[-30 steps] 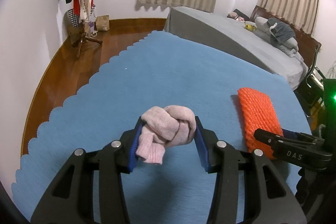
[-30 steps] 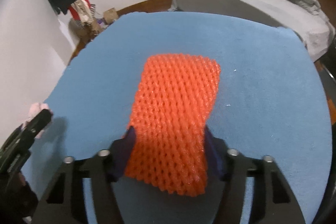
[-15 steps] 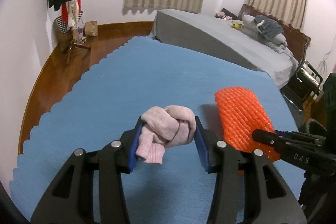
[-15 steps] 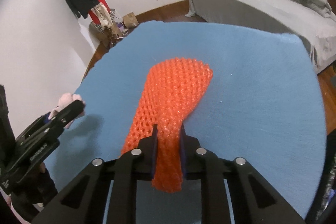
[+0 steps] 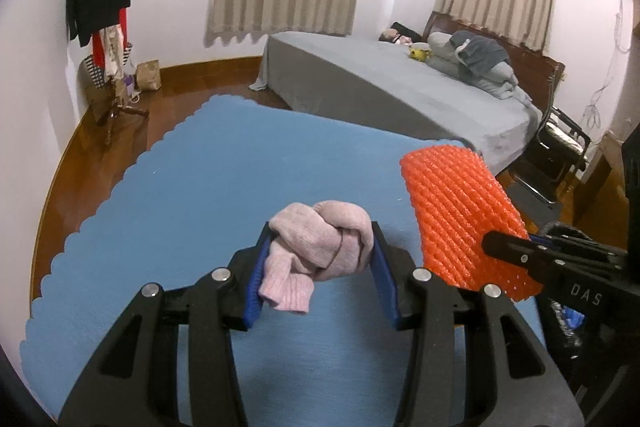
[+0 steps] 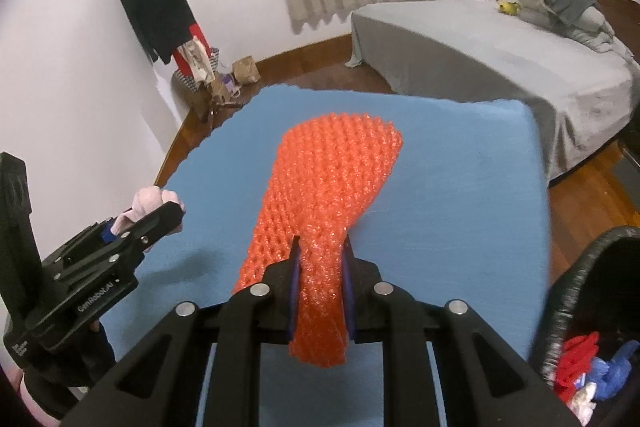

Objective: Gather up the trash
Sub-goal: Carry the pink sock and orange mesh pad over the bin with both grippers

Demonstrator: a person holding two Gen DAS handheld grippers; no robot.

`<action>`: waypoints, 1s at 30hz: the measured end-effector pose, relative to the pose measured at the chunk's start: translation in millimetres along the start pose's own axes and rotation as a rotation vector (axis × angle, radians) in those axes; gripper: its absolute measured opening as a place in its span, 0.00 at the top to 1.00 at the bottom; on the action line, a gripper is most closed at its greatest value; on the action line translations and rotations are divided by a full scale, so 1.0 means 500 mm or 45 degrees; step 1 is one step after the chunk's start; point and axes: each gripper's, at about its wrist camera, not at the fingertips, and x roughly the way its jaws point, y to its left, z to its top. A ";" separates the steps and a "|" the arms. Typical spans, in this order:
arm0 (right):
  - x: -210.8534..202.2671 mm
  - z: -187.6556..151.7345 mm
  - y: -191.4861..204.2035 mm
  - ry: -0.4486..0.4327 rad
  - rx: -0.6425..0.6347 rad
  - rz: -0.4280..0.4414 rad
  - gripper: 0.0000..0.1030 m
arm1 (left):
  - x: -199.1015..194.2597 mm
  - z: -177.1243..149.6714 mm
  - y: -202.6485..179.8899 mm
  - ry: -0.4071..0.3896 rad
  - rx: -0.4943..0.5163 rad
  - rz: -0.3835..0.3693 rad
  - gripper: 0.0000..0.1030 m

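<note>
My left gripper (image 5: 320, 267) is shut on a knotted pink cloth (image 5: 320, 247) and holds it above the blue mat (image 5: 200, 187). It also shows at the left of the right wrist view (image 6: 156, 223). My right gripper (image 6: 320, 287) is shut on an orange foam net (image 6: 328, 187), pinched at its near end and lifted off the mat (image 6: 460, 187). The net also shows in the left wrist view (image 5: 456, 211), raised at the right.
A black trash basket (image 6: 576, 287) with red, blue and white scraps stands at the lower right, beside the mat. A grey bed (image 5: 400, 87) lies beyond the mat. A coat rack (image 5: 104, 7) stands by the left wall.
My right gripper closed on the orange net and lifted it off the mat. Both grippers rose, and the basket came into the right wrist view. The left kept hold of the pink cloth.
</note>
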 end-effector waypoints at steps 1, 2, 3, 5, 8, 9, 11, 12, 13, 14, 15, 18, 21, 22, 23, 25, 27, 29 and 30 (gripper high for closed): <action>-0.013 -0.001 -0.006 -0.011 0.004 -0.004 0.83 | -0.007 0.003 -0.011 -0.008 0.007 -0.010 0.57; -0.025 -0.003 -0.012 -0.020 0.008 -0.009 0.83 | -0.013 0.005 -0.021 -0.015 0.014 -0.017 0.57; -0.038 -0.002 -0.019 -0.030 0.011 -0.015 0.83 | -0.018 0.008 -0.030 -0.020 0.019 -0.023 0.57; -0.060 -0.002 -0.027 -0.047 0.019 -0.026 0.83 | -0.031 0.013 -0.053 -0.030 0.031 -0.041 0.57; -0.093 -0.003 -0.045 -0.075 0.038 -0.041 0.83 | -0.047 0.021 -0.089 -0.042 0.051 -0.071 0.57; -0.108 -0.006 -0.053 -0.087 0.044 -0.048 0.83 | -0.053 0.022 -0.106 -0.047 0.063 -0.081 0.57; -0.121 -0.003 -0.060 -0.100 0.052 -0.056 0.83 | -0.062 0.023 -0.129 -0.052 0.079 -0.096 0.57; -0.133 -0.005 -0.067 -0.110 0.059 -0.061 0.83 | -0.066 0.024 -0.140 -0.052 0.085 -0.105 0.57; -0.143 -0.006 -0.073 -0.119 0.065 -0.066 0.83 | -0.071 0.023 -0.155 -0.052 0.092 -0.116 0.57; -0.153 -0.004 -0.077 -0.128 0.070 -0.072 0.83 | -0.075 0.021 -0.166 -0.054 0.096 -0.128 0.57; -0.165 -0.006 -0.083 -0.140 0.074 -0.080 0.83 | -0.078 0.021 -0.178 -0.056 0.100 -0.142 0.57; -0.200 -0.017 -0.103 -0.166 0.089 -0.105 0.83 | -0.081 0.019 -0.209 -0.053 0.122 -0.174 0.57; -0.229 -0.027 -0.126 -0.188 0.108 -0.134 0.83 | -0.086 0.014 -0.249 -0.051 0.149 -0.211 0.57; -0.239 -0.033 -0.134 -0.193 0.114 -0.144 0.83 | -0.089 0.014 -0.258 -0.052 0.158 -0.221 0.57; -0.247 -0.036 -0.140 -0.196 0.120 -0.153 0.83 | -0.092 0.013 -0.270 -0.054 0.169 -0.232 0.57; -0.264 -0.044 -0.157 -0.208 0.136 -0.176 0.83 | -0.098 0.009 -0.291 -0.058 0.188 -0.257 0.57; -0.282 -0.051 -0.172 -0.219 0.150 -0.199 0.83 | -0.104 0.005 -0.315 -0.061 0.210 -0.281 0.57; -0.295 -0.057 -0.185 -0.229 0.166 -0.219 0.83 | -0.109 0.003 -0.334 -0.064 0.227 -0.300 0.57; -0.306 -0.062 -0.195 -0.235 0.178 -0.232 0.83 | -0.112 0.003 -0.345 -0.066 0.237 -0.311 0.57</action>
